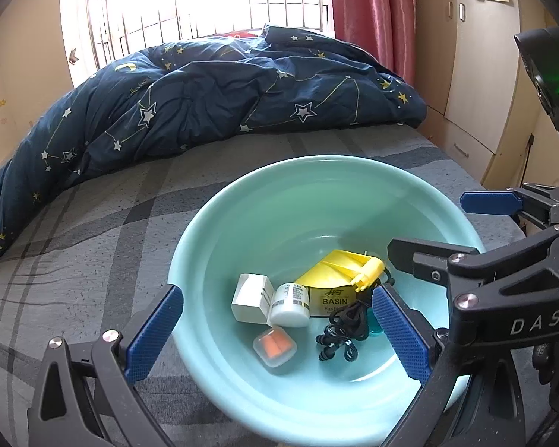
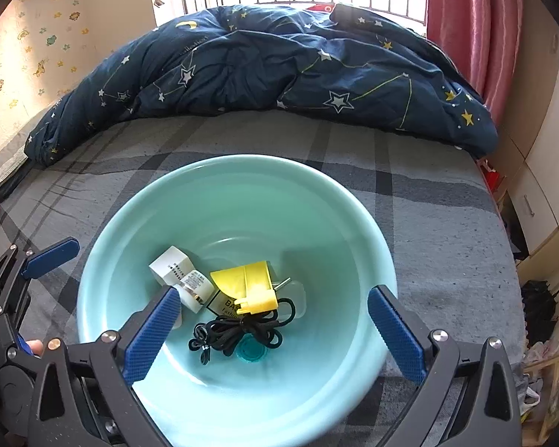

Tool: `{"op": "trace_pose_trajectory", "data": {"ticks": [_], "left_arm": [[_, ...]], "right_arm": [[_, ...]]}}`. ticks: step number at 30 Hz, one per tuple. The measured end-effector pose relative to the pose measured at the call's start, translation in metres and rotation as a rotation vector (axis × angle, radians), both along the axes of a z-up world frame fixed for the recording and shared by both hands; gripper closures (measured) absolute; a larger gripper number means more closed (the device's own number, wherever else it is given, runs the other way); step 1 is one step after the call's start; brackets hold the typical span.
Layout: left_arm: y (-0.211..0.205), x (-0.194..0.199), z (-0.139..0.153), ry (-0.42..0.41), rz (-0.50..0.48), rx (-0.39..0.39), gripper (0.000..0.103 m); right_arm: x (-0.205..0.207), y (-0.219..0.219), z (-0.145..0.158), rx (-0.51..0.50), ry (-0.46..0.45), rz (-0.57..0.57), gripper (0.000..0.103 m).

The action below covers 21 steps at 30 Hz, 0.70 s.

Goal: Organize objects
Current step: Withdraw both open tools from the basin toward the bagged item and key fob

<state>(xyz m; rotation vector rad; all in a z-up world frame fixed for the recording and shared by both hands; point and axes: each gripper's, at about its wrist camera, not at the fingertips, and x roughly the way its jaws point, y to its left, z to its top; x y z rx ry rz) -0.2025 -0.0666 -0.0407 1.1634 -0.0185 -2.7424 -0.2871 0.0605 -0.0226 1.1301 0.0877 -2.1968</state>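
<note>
A pale teal basin (image 1: 279,216) (image 2: 242,201) sits on the bed. In it lie a white box (image 1: 251,298) (image 2: 169,264), a white jar (image 1: 290,303) (image 2: 195,288), a yellow plastic piece (image 1: 343,266) (image 2: 249,285), a coiled black cord (image 1: 341,331) (image 2: 234,331) and a clear case of orange earplugs (image 1: 275,346). My left gripper (image 1: 277,292) hangs open above the basin's near left side, nothing between its blue pads. My right gripper (image 2: 275,292) is open over the near rim, also holding nothing. In the right wrist view its left finger hides the earplug case.
A rumpled navy star-print duvet (image 1: 205,93) (image 2: 261,67) lies across the far side of the grey plaid bed (image 1: 74,242). A wardrobe (image 1: 477,74) and a pink curtain (image 2: 462,18) stand at the right. Bags and clutter (image 2: 540,354) sit on the floor beside the bed.
</note>
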Motion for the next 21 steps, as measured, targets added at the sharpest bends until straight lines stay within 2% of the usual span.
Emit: {"op": "trace_pose_trajectory", "data": {"ticks": [21], "left_arm": [[0.015, 0.065, 0.022, 0.040, 0.022, -0.005, 0.000]], "right_arm": [[0.058, 0.039, 0.028, -0.029, 0.065, 0.009, 0.000]]}}
